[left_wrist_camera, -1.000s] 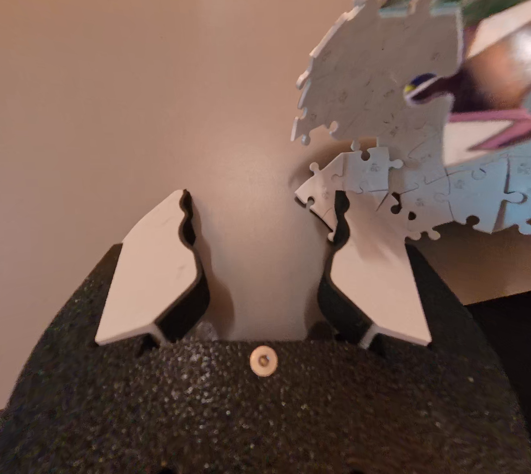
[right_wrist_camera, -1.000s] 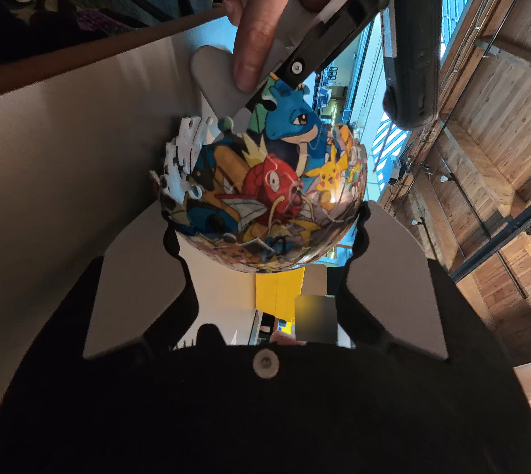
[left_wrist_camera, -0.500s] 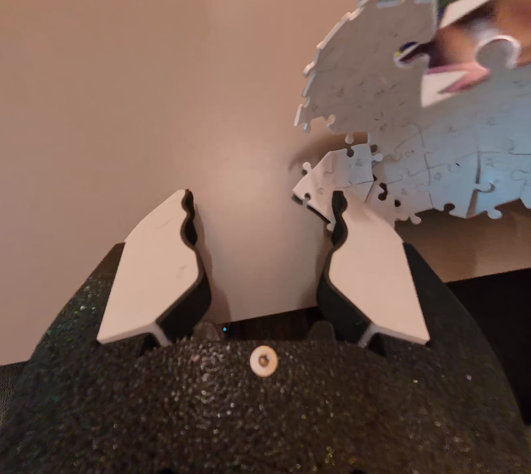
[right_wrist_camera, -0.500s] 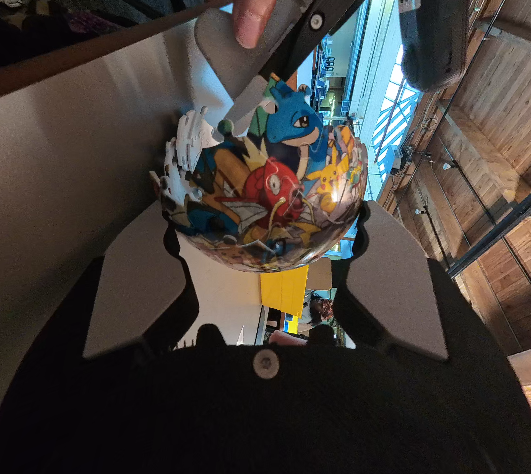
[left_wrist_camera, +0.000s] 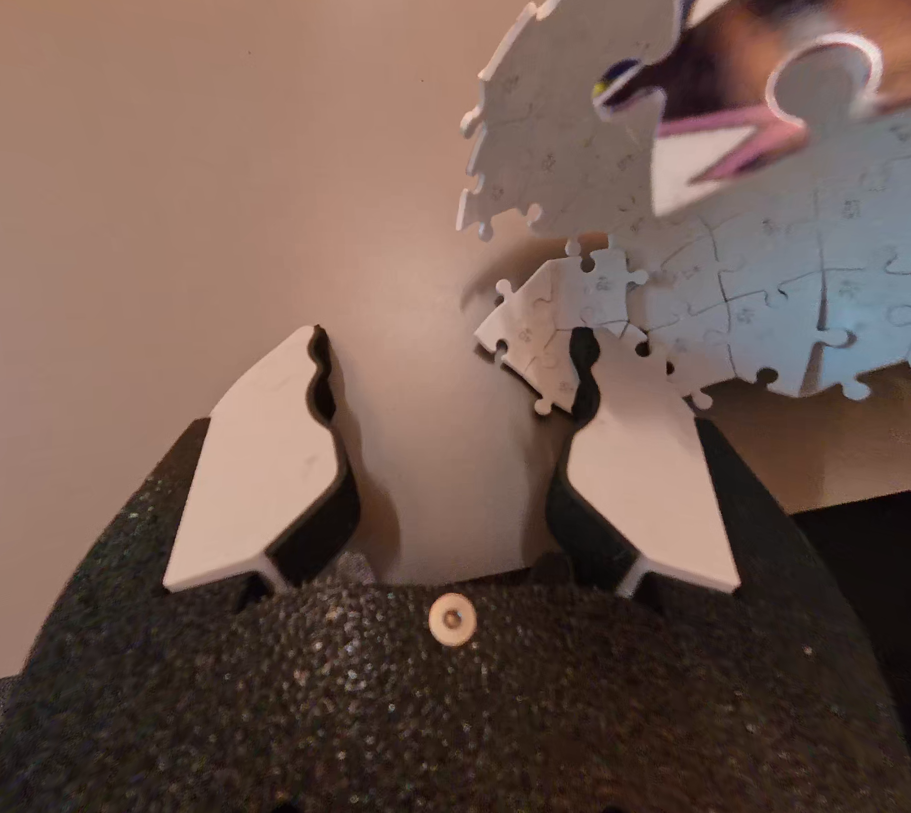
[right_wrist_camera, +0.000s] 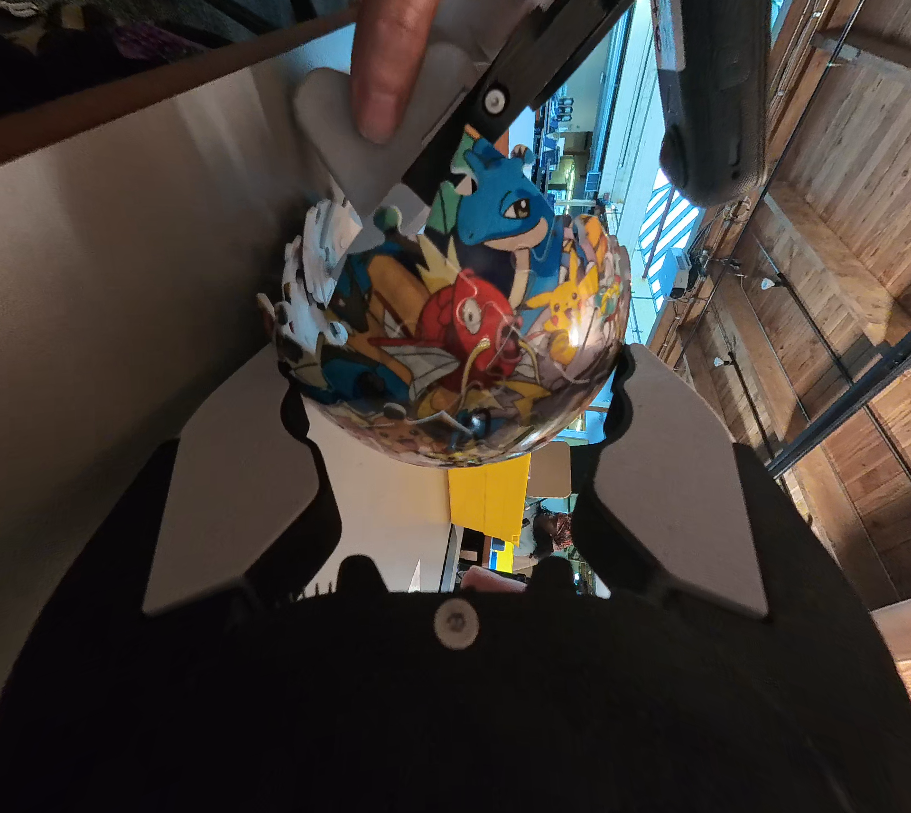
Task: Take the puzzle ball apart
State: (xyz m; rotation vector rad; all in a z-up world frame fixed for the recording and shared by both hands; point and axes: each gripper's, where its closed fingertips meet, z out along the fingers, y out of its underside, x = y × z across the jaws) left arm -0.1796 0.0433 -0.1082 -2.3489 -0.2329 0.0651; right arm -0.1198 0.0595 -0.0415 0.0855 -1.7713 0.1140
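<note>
- My right gripper (right_wrist_camera: 456,400) is clamped on the puzzle ball (right_wrist_camera: 473,345), 1 finger on each side of its lower curve, so the ball sits up off the worktop (right_wrist_camera: 113,276).
- The ball's printed shell, bright with cartoon creatures, faces the right wrist camera; its far left edge is jagged, and white piece backs show there.
- In the left wrist view I look into the ball's (left_wrist_camera: 715,257) open side: the pale inner faces of the pieces, with gaps and a ragged rim of tabs.
- My left gripper (left_wrist_camera: 453,350) stands spread wide with nothing between its fingers.
- Its right finger (left_wrist_camera: 636,434) overlaps a small cluster of pieces (left_wrist_camera: 547,326) hanging at the lower left of the ball's rim; I cannot tell whether it touches them.
- From the right wrist view, the left gripper (right_wrist_camera: 360,202) comes down from above, its tips at the ball's upper left edge among the white pieces.
- A person's hand (right_wrist_camera: 409,0) holds that gripper, 1 fingertip resting on its pale grey body.
- The beige worktop (left_wrist_camera: 246,148) fills the background behind the left gripper.
</note>
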